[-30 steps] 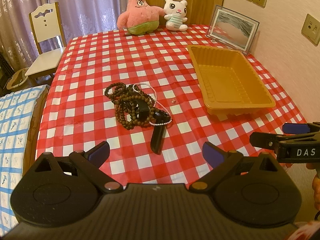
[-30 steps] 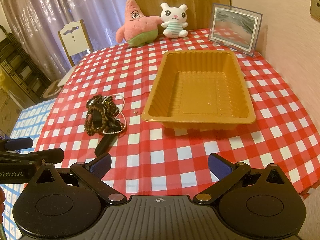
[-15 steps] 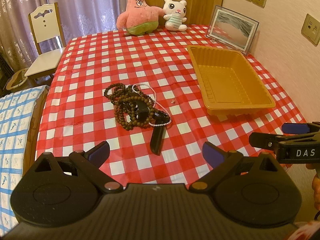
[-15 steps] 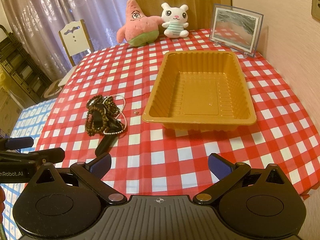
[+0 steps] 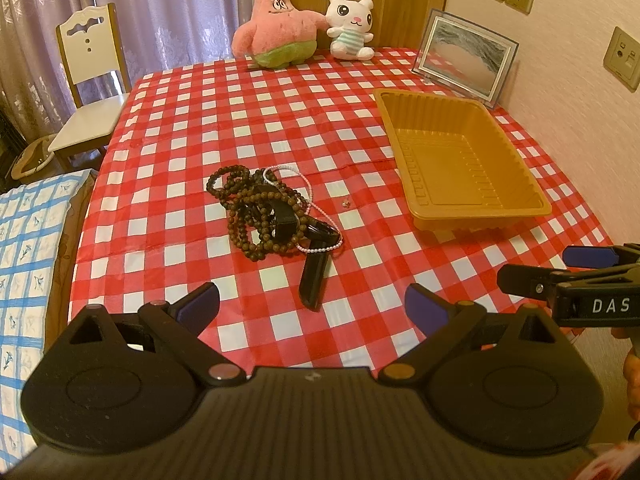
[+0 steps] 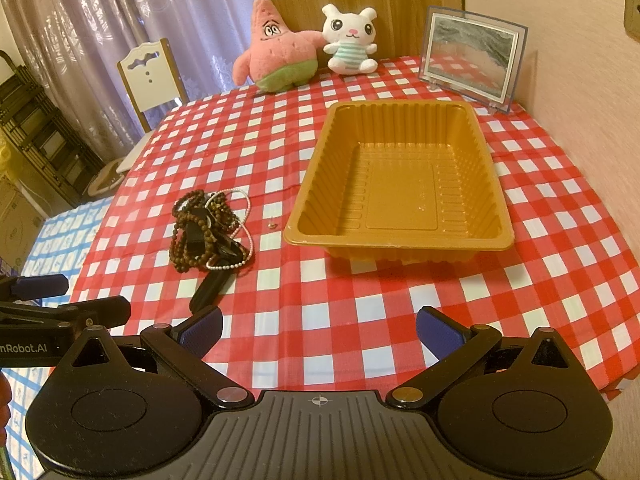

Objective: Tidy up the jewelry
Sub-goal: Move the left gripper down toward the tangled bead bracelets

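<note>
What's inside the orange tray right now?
Nothing: the orange tray shows only its bare ribbed floor in the right wrist view. The jewelry pile and a small loose piece lie outside on the tablecloth. Under the tray is hidden.

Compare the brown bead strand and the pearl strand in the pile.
The brown beads are dark, chunky and bunched in several loops; the pearl strand is pale, fine-beaded and trails as one thin loop along the pile's tray side. Both lie tangled on the tablecloth, outside the tray.
</note>
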